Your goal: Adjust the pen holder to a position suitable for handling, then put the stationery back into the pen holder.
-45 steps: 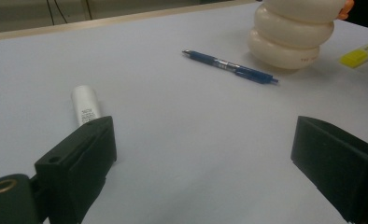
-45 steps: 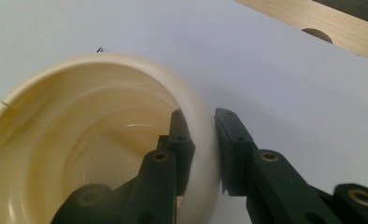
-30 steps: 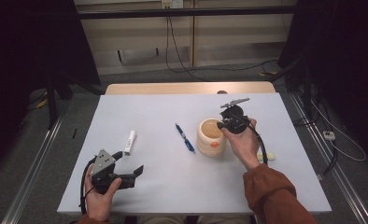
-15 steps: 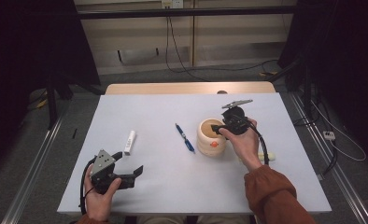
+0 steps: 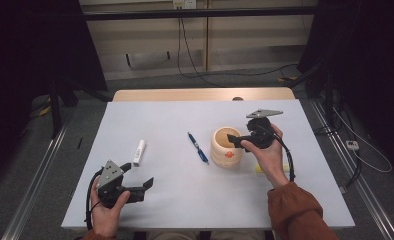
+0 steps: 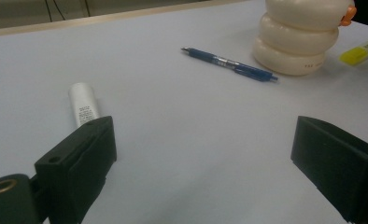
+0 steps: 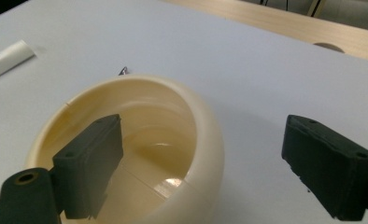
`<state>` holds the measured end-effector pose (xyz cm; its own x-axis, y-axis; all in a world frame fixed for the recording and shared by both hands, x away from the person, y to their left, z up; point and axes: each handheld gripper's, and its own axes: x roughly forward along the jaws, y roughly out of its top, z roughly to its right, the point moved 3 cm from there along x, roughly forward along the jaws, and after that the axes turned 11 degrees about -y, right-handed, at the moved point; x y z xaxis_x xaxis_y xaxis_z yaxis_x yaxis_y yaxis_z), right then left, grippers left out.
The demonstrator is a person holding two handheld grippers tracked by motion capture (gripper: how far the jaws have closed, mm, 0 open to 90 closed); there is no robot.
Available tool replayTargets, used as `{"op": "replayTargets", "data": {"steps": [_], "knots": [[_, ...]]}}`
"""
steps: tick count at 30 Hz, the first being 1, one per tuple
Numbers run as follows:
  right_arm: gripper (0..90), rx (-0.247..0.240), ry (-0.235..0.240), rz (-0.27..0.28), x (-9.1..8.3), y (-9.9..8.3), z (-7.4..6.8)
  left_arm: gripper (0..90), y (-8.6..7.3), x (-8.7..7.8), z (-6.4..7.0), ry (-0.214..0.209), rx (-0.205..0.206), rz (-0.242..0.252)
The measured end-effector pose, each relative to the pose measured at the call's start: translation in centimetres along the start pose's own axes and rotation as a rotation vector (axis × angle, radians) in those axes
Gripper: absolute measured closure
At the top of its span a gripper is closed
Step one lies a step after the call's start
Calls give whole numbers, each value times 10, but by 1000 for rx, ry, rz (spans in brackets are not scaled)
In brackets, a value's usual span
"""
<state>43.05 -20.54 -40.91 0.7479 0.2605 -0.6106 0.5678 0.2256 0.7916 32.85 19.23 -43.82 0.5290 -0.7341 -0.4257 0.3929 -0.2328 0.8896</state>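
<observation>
Near left on the white table (image 5: pixel 185 200): left gripper (image 5: pixel 136 181) in the person's left hand (image 5: pixel 107 210), released, jaws spread wide with bare tabletop between them, aimed right and slightly far. Just beyond it, toward the far side: a white tube (image 5: pixel 139 152) lying flat, printed end seen close beside the left jaw in the left gripper view (image 6: pixel 83 108). Farther right, at mid-table: a blue pen (image 5: pixel 198 148) lying flat, tip toward the far side, apart from the tube and just left of the cup; same pen seen across the tabletop in the left gripper view (image 6: pixel 229 64). Right of the pen: a cream ribbed cup (image 5: pixel 227 147) standing upright, open top, a small orange mark on its near side. Over the cup's right rim: right gripper (image 5: pixel 237 141) in the person's right hand (image 5: pixel 267 155), released, jaws wide apart, straddling the rim in the right gripper view, one jaw over the cup's hollow inside (image 7: pixel 140 154) and the other outside the wall over the table, neither jaw clearly touching the cup. Just right of the cup, partly behind the right hand: a yellow highlighter (image 5: pixel 260 169) lying on the table, seen also at the far right in the left gripper view (image 6: pixel 361 51).
</observation>
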Motion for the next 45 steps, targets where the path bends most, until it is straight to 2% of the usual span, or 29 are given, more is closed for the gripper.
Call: {"op": "replayTargets", "data": {"steps": [4,7,12,17,22,27,29,32,45], "knots": [[111,-6,-12,28,-8,-2,3,66,0,-1,-1,1,1,-1],[99,0,-4,68,-20,-9,6,66,0,-1,-1,2,-1,-1],[85,14,1,86,-29,-16,11,66,0,-2,-1,4,4,1],[58,5,4,106,-40,-26,11,66,0,-2,-3,1,-1,5],[58,22,10,127,-53,-42,14,67,1,-3,-4,0,-1,9],[58,21,-3,114,-57,-58,17,66,1,-4,-4,6,-1,10],[57,14,-13,111,-58,-71,19,66,1,-3,-3,8,-2,8],[57,14,-35,110,-61,-76,21,66,1,-4,-3,11,-3,6],[55,33,-62,158,-72,-93,26,66,-1,-5,-9,21,-20,6]]}}
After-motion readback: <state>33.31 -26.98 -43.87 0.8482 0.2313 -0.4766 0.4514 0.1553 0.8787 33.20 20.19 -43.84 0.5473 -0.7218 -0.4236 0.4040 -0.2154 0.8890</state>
